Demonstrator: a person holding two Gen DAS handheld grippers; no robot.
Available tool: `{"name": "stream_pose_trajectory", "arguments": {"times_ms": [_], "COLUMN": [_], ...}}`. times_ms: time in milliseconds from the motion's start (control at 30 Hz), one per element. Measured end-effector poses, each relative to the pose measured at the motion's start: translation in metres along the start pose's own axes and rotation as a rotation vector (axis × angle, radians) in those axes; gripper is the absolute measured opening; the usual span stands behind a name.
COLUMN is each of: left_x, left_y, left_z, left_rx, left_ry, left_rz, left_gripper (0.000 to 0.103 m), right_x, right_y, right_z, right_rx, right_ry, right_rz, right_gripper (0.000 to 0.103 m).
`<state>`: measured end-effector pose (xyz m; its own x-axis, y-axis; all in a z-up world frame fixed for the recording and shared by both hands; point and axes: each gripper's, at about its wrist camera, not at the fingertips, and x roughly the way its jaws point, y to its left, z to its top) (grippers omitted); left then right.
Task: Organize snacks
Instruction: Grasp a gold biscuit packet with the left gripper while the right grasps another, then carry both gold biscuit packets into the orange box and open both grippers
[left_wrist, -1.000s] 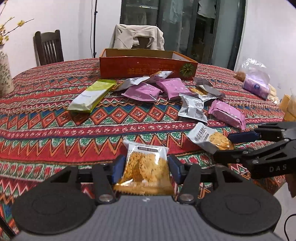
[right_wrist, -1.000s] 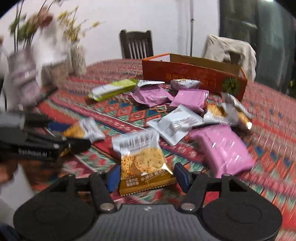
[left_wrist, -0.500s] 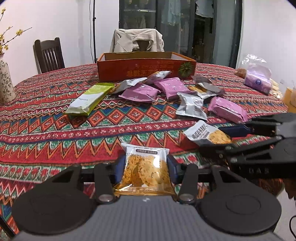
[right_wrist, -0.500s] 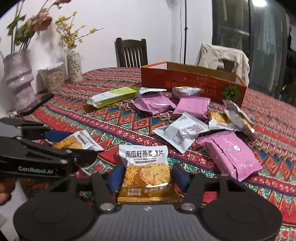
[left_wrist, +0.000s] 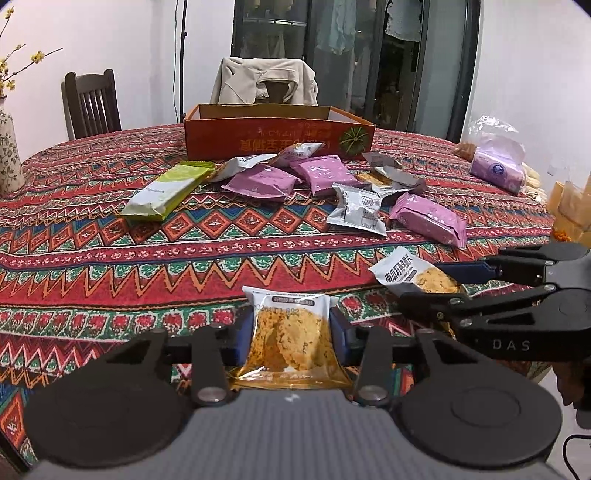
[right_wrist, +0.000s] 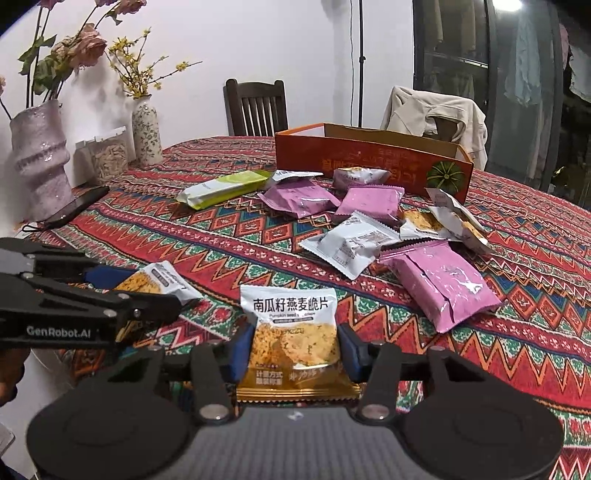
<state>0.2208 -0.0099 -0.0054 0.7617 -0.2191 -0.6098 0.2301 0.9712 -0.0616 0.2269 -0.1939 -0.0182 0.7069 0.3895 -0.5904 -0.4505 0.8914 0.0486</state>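
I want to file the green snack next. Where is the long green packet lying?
The long green packet lies flat on the tablecloth, left of the pink packets, just before the orange box at its left corner.

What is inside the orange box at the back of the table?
Only bare cardboard inner walls show above the rim of the orange box. Its front wall hides the floor in both views, so any snacks inside cannot be seen.

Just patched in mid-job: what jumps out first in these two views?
Each claw has a pumpkin-seed crisp packet between its closing jaws at the table's near edge: the left claw on one packet, the right claw on another. Beyond them, loose snacks, mostly pink packs, lie scattered before the orange box.
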Motion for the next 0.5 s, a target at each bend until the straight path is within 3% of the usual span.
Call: {"name": "stream_pose_trajectory", "arguments": {"times_ms": [267,400,500], "left_x": [-0.008,-0.005,0.006], "left_y": [0.007,0.022,0.038], "left_z": [0.02,0.053,0.093], "left_rx": [-0.024,-0.067,-0.082], "left_ry": [-0.045,-0.083,-0.107], "left_rz": [-0.01,-0.04,-0.057], "left_gripper": [0.042,0.042,0.042], "right_x": [-0.002,-0.007,-0.008], "right_y": [-0.009,-0.019,-0.036], "right_z": [0.003,0.016,0.039], "right_rx": [0.038,0.071,0.126], "right_ry": [-0.024,-0.061,-0.107], "right_rz": [0.024,0.065,0.148], "right_gripper": [0.045,0.045,0.045]}}
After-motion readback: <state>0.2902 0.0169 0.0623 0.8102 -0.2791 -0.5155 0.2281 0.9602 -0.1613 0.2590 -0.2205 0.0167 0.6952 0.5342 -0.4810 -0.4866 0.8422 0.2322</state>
